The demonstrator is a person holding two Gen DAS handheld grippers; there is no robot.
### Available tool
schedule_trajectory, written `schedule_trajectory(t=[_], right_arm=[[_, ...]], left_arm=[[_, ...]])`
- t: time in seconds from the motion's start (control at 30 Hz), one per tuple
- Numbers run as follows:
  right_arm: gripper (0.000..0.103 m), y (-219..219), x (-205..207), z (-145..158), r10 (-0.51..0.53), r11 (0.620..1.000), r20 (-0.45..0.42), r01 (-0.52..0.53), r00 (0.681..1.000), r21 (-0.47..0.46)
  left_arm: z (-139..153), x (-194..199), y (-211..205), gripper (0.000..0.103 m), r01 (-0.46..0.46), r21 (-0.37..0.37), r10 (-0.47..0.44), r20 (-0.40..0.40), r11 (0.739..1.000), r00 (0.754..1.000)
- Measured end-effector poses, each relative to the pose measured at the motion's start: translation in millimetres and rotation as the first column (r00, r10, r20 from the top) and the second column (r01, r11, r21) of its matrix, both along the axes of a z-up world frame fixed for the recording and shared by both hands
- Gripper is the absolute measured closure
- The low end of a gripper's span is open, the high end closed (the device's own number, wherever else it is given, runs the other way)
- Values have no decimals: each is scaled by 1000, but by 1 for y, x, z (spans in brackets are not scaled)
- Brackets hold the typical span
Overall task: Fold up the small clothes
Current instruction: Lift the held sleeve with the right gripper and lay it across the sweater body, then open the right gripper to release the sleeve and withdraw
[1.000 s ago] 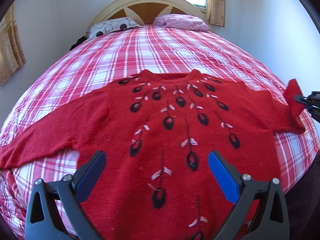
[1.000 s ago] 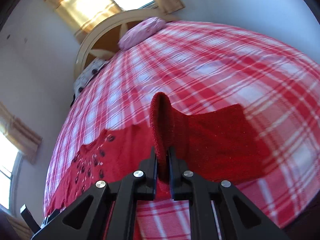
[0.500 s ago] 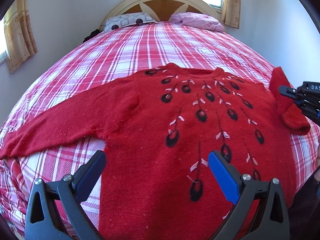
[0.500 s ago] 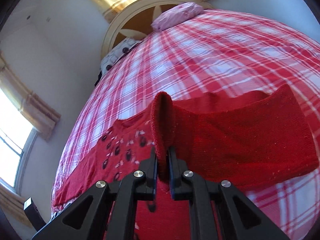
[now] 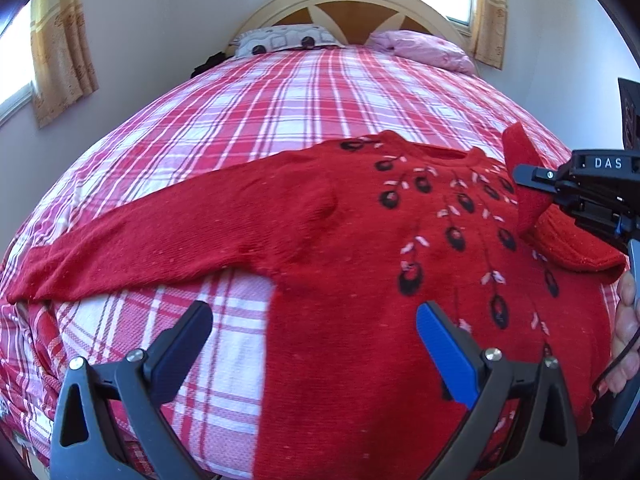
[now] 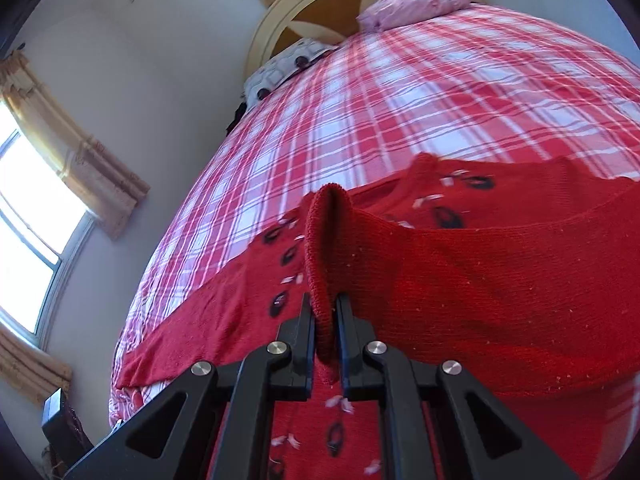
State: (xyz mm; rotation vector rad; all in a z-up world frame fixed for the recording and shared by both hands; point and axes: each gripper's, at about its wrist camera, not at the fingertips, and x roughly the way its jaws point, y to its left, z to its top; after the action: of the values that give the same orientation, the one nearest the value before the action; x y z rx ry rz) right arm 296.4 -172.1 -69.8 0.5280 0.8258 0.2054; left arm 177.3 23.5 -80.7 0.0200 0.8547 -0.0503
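Folding the red sweater's sleeve over on the bed

On the left, the long sleeve (image 5: 132, 240) lies flat and stretched out on the checked bed (image 5: 280, 112), not folded yet. Next, the left tool (image 5: 314, 334) hangs low over the sweater's bottom edge with its two fingers wide apart and nothing in them, maybe so it is ready to grab that side next. In the middle, the red sweater (image 5: 360, 240) lies spread out, front side up, with black and white flowers showing. On the right, the right tool (image 6: 325, 312) is squeezed tight on the cuff (image 6: 324, 240) of the other sleeve and holds it up over the sweater's chest, so this sleeve can be laid across the front.
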Motion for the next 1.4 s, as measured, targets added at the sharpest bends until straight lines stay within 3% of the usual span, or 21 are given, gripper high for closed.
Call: schedule_trajectory(t=[0.5,1.07,1.23,1.4], right_arm=[[94,87,44,-27,101,993,-50,-103,994,-53],[93,120,84,-60,83,996,-89,-86,993,-20],[85,111,87,-67,97,992,-78,-90,992,92],[76,95,91,-68,183,951,-93,-152,979,268]], left_arm=[[-2,4,42,0,-94,10,94,8,996,996],[-7,8,54,0,-107,26,107,-5,994,994],[-8,10,59,0,-115,25,115,-9,993,993],[-7,10,60,0,-122,31,122,-11,992,992]])
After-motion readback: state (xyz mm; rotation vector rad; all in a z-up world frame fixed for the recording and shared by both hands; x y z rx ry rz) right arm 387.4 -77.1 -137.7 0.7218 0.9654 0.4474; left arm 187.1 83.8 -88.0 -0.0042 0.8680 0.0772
